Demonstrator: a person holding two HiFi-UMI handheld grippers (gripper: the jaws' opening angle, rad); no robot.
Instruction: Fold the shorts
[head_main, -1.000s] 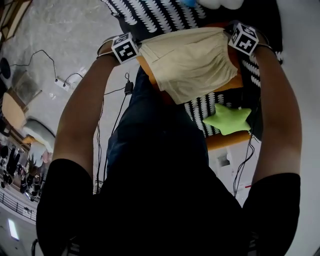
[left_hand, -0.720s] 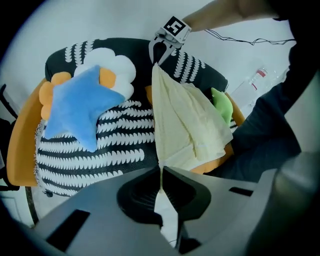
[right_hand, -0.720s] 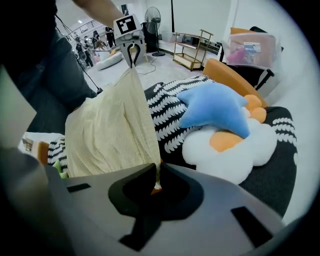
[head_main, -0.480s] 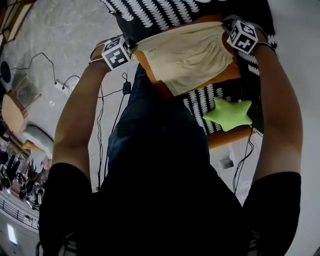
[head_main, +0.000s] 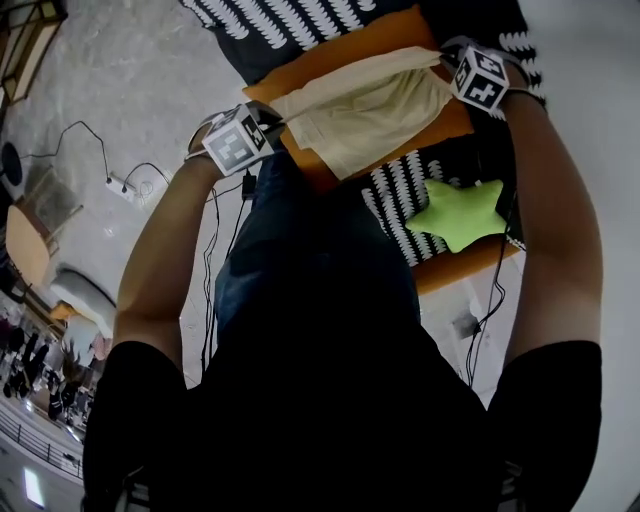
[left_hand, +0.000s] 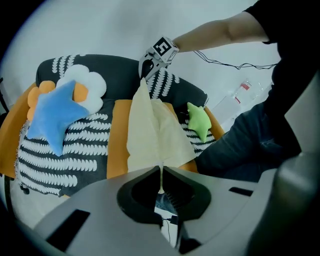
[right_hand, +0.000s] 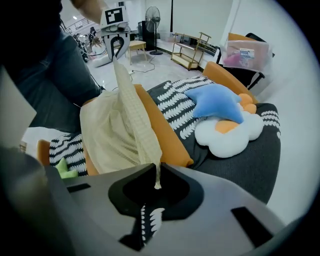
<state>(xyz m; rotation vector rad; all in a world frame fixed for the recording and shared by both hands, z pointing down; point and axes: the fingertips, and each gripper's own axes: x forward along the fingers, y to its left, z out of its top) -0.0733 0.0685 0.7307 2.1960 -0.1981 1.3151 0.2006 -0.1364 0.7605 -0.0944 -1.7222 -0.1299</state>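
Observation:
Pale cream shorts (head_main: 365, 108) hang stretched between my two grippers above an orange cushion (head_main: 345, 55) on the sofa. My left gripper (head_main: 272, 122) is shut on one end of the waistband, whose thin edge is pinched between the jaws (left_hand: 161, 176). At the other end my right gripper (head_main: 446, 72) is shut on the waistband too (right_hand: 156, 176). The shorts (left_hand: 152, 134) droop onto the cushion between them, and they (right_hand: 117, 130) sag in loose folds in the right gripper view.
A green star pillow (head_main: 458, 213) lies near the sofa's front edge. A blue star pillow (right_hand: 217, 102) and a white flower pillow (right_hand: 235, 132) sit at the far end of the black-and-white patterned sofa (left_hand: 70, 150). Cables (head_main: 120, 165) trail across the floor at left.
Both grippers have lifted the shorts' waistband off the cushion. The left gripper has swung toward me and down in the head view, so the shorts now hang slanted between them.

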